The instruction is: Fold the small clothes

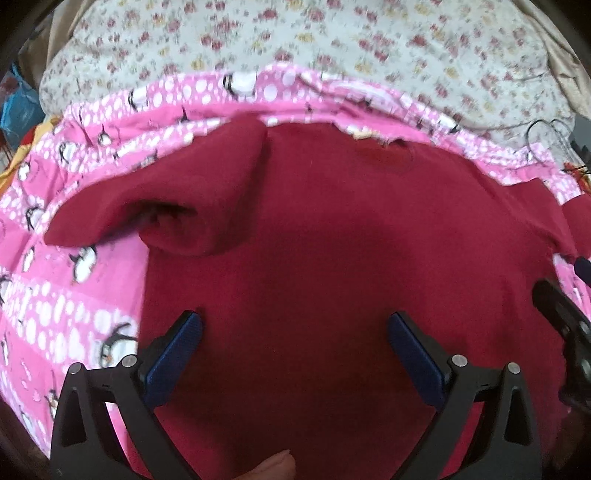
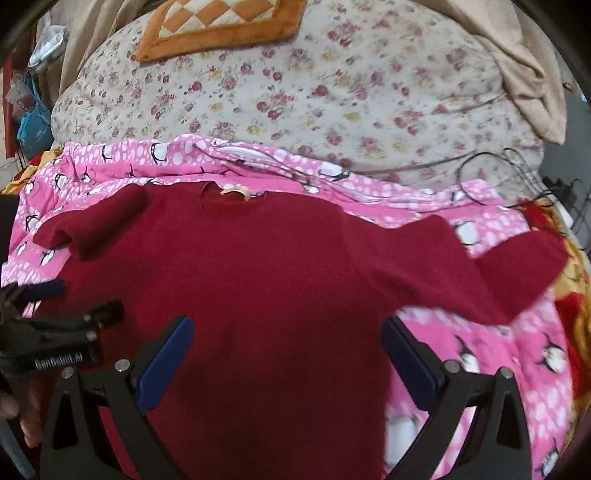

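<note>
Dark red knitted long-sleeved sweater (image 1: 332,229), in the left wrist view: spread front-up over a pink penguin-print blanket (image 1: 55,314) on a bed, cream floral quilt (image 1: 332,44) beyond the collar. Left sleeve (image 1: 184,192) already doubled back toward the shoulder in a loose, bunched lump, not yet flat. Left gripper (image 1: 295,332) above the lower body panel, blue-padded jaws spread wide, grasping nothing. Part of the other tool's black frame at the right edge.

Same sweater (image 2: 277,266) in the right wrist view: collar with a pale neck label (image 2: 236,192) at the far side, right sleeve (image 2: 480,269) stretched out sideways across the blanket and bent near the cuff. Right gripper (image 2: 288,332) over the hem area near the right side seam, jaws released and empty. Orange-bordered checked cushion (image 2: 221,26) far off on the quilt.

Likely step: early, sleeves going in first. Next move probably calls for pinching the outstretched right cuff and carrying it across the chest, then smoothing the left lump before folding the body.
</note>
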A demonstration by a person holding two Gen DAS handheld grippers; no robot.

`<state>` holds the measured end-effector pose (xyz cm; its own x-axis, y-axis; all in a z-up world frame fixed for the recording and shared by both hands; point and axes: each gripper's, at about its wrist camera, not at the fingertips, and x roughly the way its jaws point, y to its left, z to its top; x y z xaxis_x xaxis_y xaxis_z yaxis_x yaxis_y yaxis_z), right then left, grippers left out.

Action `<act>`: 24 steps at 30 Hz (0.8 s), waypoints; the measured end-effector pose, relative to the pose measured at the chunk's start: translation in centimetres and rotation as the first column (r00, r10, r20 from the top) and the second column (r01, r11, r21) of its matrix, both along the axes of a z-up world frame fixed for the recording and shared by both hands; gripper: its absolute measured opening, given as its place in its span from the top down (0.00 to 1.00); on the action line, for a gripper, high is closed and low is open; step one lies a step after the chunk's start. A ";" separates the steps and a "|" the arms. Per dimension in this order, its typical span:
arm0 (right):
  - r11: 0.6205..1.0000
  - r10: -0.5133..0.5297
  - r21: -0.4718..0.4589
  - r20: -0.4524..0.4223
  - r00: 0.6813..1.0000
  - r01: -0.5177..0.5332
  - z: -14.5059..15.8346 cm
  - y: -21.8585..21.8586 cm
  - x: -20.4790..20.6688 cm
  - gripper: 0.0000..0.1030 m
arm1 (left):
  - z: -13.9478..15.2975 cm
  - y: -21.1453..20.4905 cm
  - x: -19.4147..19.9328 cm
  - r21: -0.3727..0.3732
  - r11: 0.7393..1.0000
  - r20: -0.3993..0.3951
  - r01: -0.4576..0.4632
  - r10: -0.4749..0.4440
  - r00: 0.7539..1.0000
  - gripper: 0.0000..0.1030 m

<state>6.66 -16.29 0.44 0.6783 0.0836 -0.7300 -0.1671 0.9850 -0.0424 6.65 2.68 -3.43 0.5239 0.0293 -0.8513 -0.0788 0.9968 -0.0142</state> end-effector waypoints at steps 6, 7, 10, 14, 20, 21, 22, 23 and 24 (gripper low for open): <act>0.999 -0.027 0.039 -0.113 0.993 0.031 -3.8 -0.9 0.7 0.00 | -0.5 -0.5 -0.9 0.040 0.999 0.085 -0.017 0.014 0.996 0.17; 0.999 -0.026 0.036 -0.117 0.993 0.030 -3.9 -0.9 0.7 0.00 | -0.5 -0.6 -1.1 0.046 0.999 0.091 -0.021 0.017 0.996 0.17; 0.998 -0.034 0.057 -0.111 0.993 0.040 -4.2 -1.1 0.6 0.00 | -0.5 -0.7 -1.4 0.046 0.998 0.109 -0.033 0.028 0.994 0.17; 0.996 -0.039 0.072 -0.121 0.992 0.048 -4.4 -1.3 0.9 0.00 | -0.5 -1.0 -1.4 0.072 0.997 0.118 -0.031 0.023 0.993 0.17; 0.997 -0.037 0.057 -0.101 0.994 0.043 -4.0 -1.2 0.5 0.00 | -0.5 -0.8 -1.5 0.057 0.998 0.119 -0.031 0.024 0.993 0.17; 0.998 -0.044 0.050 -0.095 0.995 0.049 -3.9 -1.2 0.2 0.00 | -0.5 -0.7 -1.5 0.054 0.998 0.118 -0.032 0.025 0.993 0.17; 0.998 -0.051 0.043 -0.095 0.994 0.055 -3.8 -1.3 -0.1 0.00 | -0.5 -0.7 -1.5 0.053 0.998 0.118 -0.032 0.025 0.993 0.17; 0.997 -0.057 0.041 -0.101 0.993 0.062 -3.7 -1.4 -0.7 0.00 | -0.5 -0.7 -1.5 0.053 0.998 0.118 -0.032 0.026 0.993 0.17; 0.997 -0.059 0.043 -0.099 0.993 0.064 -3.5 -1.6 -1.2 0.00 | -0.5 -0.8 -1.6 0.055 0.998 0.119 -0.033 0.026 0.993 0.17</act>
